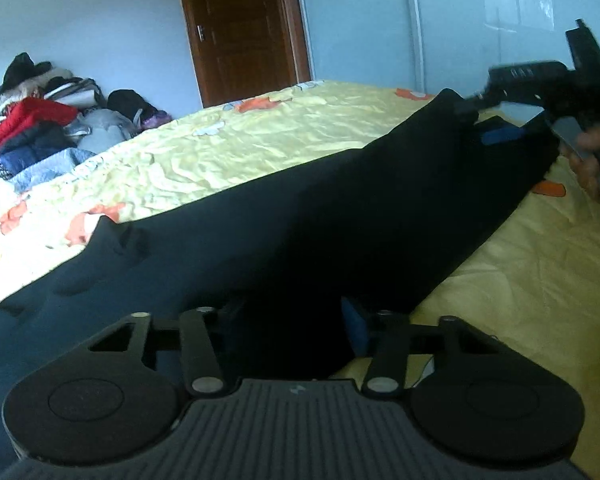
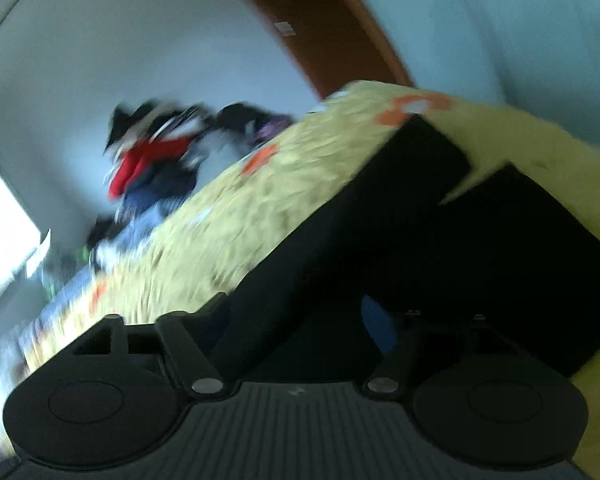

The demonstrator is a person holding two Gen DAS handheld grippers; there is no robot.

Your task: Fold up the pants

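Observation:
Black pants [image 1: 300, 232] lie stretched across a yellow bedspread [image 1: 240, 148]. My left gripper [image 1: 292, 316] is shut on one end of the pants, its blue pad [image 1: 356, 328] showing beside the cloth. My right gripper [image 1: 496, 124] shows at the far right of the left wrist view, shut on the other end of the pants. In the right wrist view, which is blurred, my right gripper [image 2: 300, 320] holds the pants [image 2: 380, 232], whose two legs spread out over the bedspread [image 2: 260, 208].
A pile of clothes [image 1: 40, 128] sits at the far left of the bed against the wall; it also shows in the right wrist view [image 2: 152, 168]. A brown wooden door [image 1: 240, 28] stands behind the bed. A bright window [image 2: 4, 240] is at the left.

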